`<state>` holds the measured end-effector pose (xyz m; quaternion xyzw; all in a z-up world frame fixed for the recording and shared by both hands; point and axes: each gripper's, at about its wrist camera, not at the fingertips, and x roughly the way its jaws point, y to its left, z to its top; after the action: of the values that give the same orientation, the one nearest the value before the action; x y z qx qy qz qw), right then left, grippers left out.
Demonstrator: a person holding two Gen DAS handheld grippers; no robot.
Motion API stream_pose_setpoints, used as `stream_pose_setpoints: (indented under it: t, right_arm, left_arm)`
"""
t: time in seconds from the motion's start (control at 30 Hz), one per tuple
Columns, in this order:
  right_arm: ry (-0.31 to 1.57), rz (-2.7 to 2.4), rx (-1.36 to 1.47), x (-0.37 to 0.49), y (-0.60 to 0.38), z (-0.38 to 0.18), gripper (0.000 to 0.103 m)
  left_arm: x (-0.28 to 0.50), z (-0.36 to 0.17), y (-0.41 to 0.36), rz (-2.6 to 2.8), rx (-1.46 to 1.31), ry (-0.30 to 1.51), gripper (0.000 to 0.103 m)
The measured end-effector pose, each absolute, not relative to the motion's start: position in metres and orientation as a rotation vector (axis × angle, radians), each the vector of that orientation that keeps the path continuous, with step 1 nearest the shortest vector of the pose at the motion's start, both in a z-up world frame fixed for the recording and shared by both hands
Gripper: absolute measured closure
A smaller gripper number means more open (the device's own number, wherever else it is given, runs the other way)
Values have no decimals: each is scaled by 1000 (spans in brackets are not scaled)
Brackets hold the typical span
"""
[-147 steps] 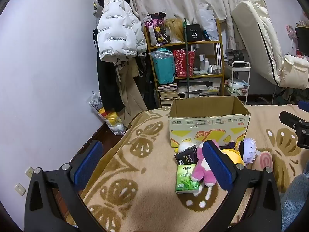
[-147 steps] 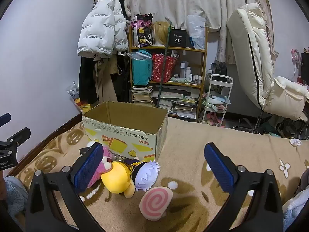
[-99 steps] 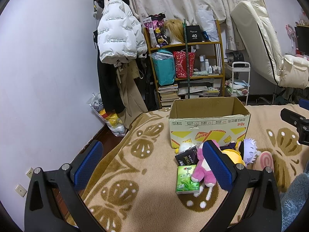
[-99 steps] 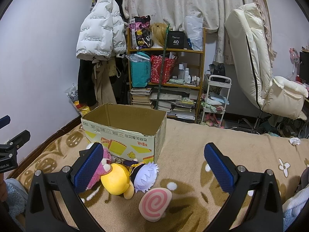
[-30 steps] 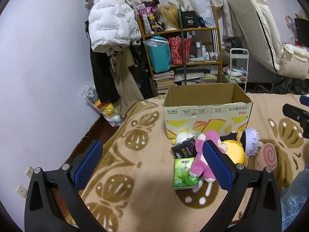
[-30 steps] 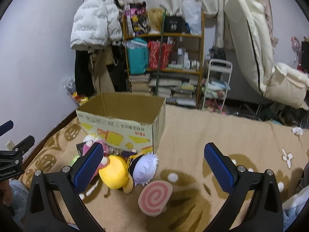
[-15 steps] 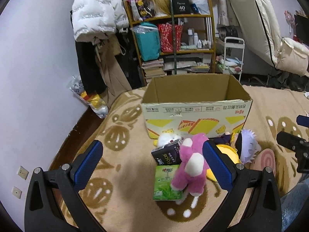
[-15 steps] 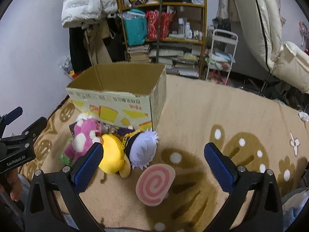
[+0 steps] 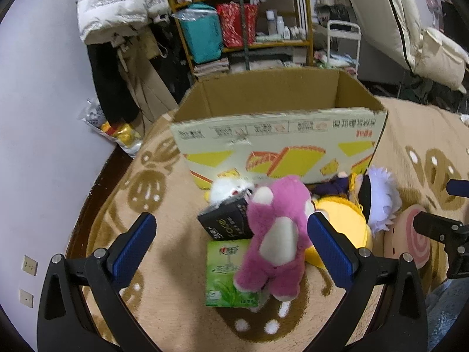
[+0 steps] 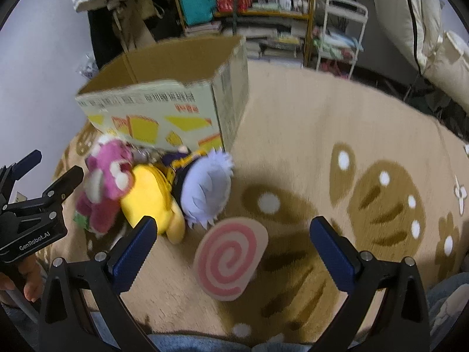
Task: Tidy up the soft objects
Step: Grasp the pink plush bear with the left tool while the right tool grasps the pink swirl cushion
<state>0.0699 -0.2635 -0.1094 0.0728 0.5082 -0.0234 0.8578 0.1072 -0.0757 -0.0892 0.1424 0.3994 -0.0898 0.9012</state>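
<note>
An open brown cardboard box (image 9: 278, 138) with yellow printed shapes on its near wall stands on a tan blanket (image 9: 176, 308) patterned with brown butterflies and white dots. Nothing shows inside the part of the box that can be seen. The soft things lie in a cluster just in front of its near wall.

In the left wrist view, the left gripper (image 9: 231, 243) hangs above the cluster with its blue-padded fingers (image 9: 132, 246) spread wide and holding nothing. Between them lies a pink plush bear (image 9: 278, 237) with white patches, face up, resting partly on a green tissue packet (image 9: 225, 275) and against a black tissue packet (image 9: 227, 223). A small white plush (image 9: 227, 187) sits just beyond the black packet, touching the box wall. To the right of the bear lies a round yellow plush (image 9: 346, 214), and further right a plush doll with pale lilac hair (image 9: 378, 199).

In the right wrist view, the right gripper (image 10: 231, 243) is likewise opened wide and empty, above a flat round cushion with a pink and white spiral (image 10: 231, 258) that lies on the blanket nearest the camera, just right of the yellow plush. At the far left of that view the black body of the left gripper shows, with a hand (image 10: 26, 278) under it.

A yellow shelf (image 9: 243, 17) crowded with bags and books stands far behind the box.
</note>
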Motion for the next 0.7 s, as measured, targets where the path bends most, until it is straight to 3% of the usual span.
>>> stream_pose_setpoints:
  t: [0.27,0.53,0.63,0.7]
  right_arm:
    - [1183,-50,182,74,-270,-131,1]
    - [1228,-8,201,79,-267,-144,11]
    - [1238,7,203,80,-264,-147,21]
    - [1247,15,204,80,-263,-149,26]
  left_arm:
    - [110,-110,-80,-238,290,915,2]
    - [115,-130,-81,-236,308,976,2]
    - [115,-131,-80,-247,314,974,2]
    - [115,-133,-81,-249,317,975,10]
